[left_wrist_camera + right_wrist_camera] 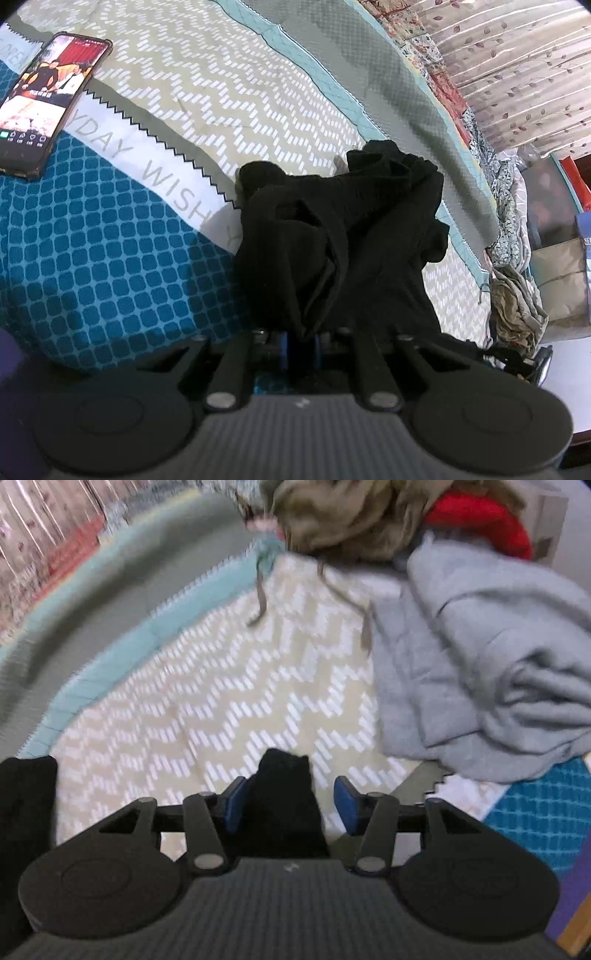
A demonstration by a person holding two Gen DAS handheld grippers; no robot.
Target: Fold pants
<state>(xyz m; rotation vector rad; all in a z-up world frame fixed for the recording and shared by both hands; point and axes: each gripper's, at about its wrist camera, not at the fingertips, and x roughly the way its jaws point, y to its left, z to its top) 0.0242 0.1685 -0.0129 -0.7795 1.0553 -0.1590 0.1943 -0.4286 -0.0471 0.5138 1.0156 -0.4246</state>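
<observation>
The black pants point(343, 229) lie bunched in a crumpled heap on the patterned bedspread point(207, 92). My left gripper point(300, 345) is at the heap's near edge, its blue pads shut on a fold of the black cloth. In the right wrist view, a strip of the same black pants point(284, 805) sticks up between the fingers of my right gripper point(291, 805). Its jaws stand wide apart: the left pad point(235, 805) touches the cloth and the right pad point(345, 805) is clear of it. More black cloth point(26, 812) shows at the left edge. That view is blurred.
A phone point(48, 96) with a lit screen lies on the bed at the far left. A grey garment point(480, 664) is heaped to the right, with a khaki garment point(340, 517) and something red point(480, 520) behind it. Curtains point(524, 74) hang beyond the bed.
</observation>
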